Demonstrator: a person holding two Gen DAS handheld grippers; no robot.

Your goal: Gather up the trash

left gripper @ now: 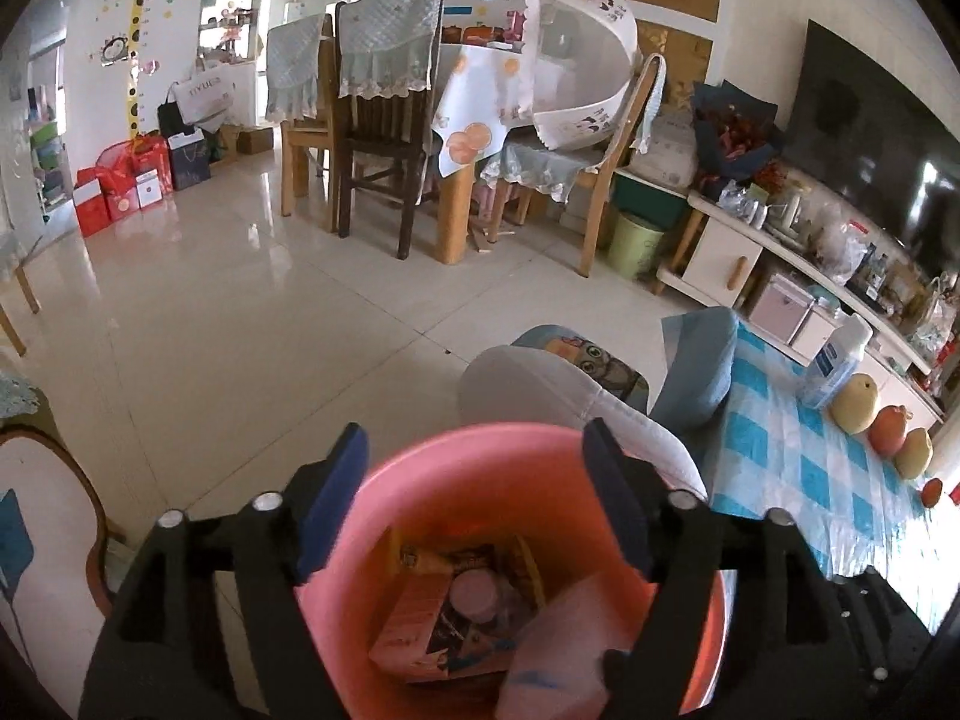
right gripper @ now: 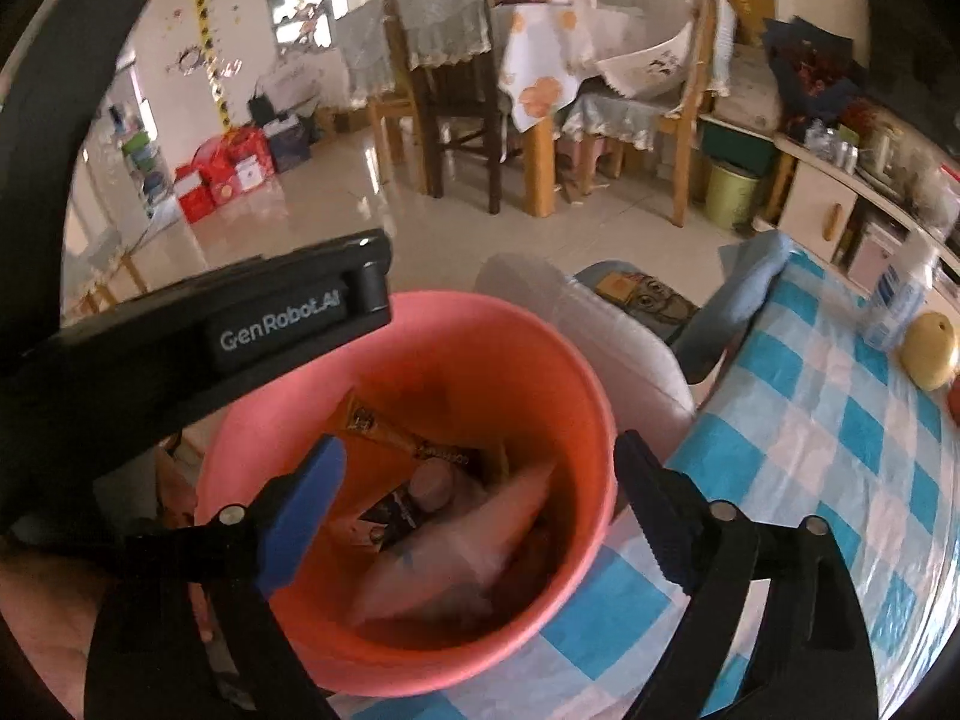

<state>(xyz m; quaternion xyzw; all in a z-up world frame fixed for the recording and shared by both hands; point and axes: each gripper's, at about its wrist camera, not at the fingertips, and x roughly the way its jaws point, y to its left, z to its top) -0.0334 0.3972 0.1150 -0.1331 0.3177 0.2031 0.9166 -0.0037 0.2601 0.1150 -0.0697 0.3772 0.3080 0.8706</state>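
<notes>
- Your left gripper (left gripper: 474,498) has its blue-padded fingers (left gripper: 330,504) spread wide with nothing pinched between them; they frame the mouth of the pink bucket (left gripper: 456,450) from above.
- Your right gripper (right gripper: 474,510) is also wide and empty, one finger over the bucket's inside, the other outside its table-side rim.
- Both sets of jaws point down into the bucket, which reads as a drop-off pose: the trash lies inside, not in either grip.
- The collected trash (right gripper: 414,480) sits at the bottom: an orange snack wrapper (right gripper: 384,429), a small round-topped bottle (left gripper: 474,594), a carton (left gripper: 408,624), and a pale plastic bag (right gripper: 456,546) leaning against the wall.
- The bucket stands at the edge of the blue-checked tablecloth (right gripper: 840,450), probably so items from the table need only a short carry.
- Only the right wrist view shows the bucket's base resting on the cloth, and the body of your left tool (right gripper: 240,336) reaching over the rim.
- Only the left wrist view shows the full row of fruit (left gripper: 888,426) beside the clear bottle (left gripper: 837,360), further along the table; I judge these not to be trash.
</notes>
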